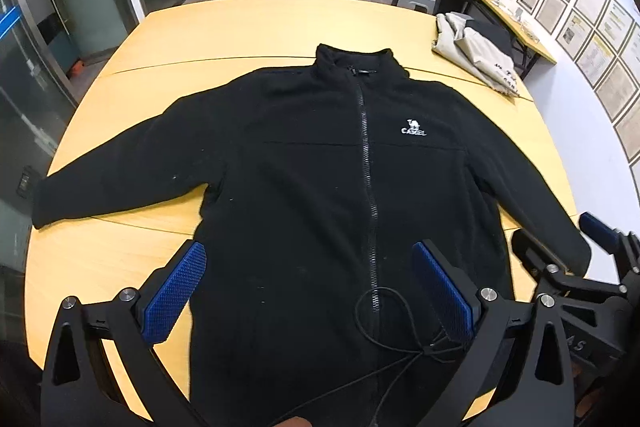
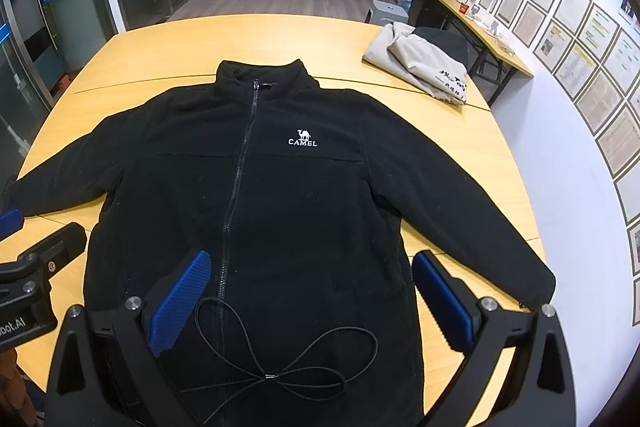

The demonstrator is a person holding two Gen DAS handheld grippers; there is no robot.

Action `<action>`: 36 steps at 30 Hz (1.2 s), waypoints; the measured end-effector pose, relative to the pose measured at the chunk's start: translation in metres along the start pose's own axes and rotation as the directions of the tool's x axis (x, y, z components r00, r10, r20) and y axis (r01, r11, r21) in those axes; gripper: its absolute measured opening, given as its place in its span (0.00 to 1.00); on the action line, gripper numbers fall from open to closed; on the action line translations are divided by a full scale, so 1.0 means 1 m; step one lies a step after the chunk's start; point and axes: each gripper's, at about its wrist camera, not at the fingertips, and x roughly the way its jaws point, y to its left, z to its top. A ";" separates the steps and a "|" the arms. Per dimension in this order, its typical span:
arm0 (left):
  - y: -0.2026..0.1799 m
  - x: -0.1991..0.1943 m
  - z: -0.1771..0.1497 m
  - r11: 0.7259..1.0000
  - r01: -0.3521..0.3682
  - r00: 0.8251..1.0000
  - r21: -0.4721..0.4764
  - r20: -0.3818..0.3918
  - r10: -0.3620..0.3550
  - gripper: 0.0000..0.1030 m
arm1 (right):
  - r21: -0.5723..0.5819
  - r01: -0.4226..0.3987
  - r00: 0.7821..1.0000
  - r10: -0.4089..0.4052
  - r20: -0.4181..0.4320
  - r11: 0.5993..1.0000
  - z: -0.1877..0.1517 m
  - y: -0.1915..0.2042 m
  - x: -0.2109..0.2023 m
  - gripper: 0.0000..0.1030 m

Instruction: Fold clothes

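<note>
Black jacket spread flat, zipped, unfolded on table. Left gripper, right gripper hovering wide apart, empty. Fold needs sleeve grip.

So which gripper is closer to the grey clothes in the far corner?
Right. The right gripper hovers over the jacket's hem on the side where the grey clothes lie; the left gripper is beside it, further from them.

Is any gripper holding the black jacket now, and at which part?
Nothing is held. The left gripper and right gripper are both open above the jacket, which lies flat.
</note>
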 end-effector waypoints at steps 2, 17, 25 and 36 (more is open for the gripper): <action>-0.001 0.000 0.002 1.000 -0.005 1.000 0.010 -0.002 0.005 1.00 | 0.004 0.008 1.000 -0.008 -0.003 1.000 0.000 -0.001 0.001 1.00; 0.009 0.000 0.002 1.000 -0.029 0.999 -0.004 0.014 0.029 1.00 | 0.011 0.039 0.999 -0.040 0.014 0.999 0.000 0.001 -0.006 1.00; 0.009 -0.003 0.001 0.999 -0.037 0.999 0.008 0.022 0.037 1.00 | 0.004 0.044 0.999 -0.044 0.019 0.999 -0.001 0.000 -0.007 1.00; 0.008 -0.004 0.000 0.999 -0.047 0.998 0.014 0.031 0.046 1.00 | 0.002 0.045 0.999 -0.045 0.024 0.999 0.000 0.001 -0.010 1.00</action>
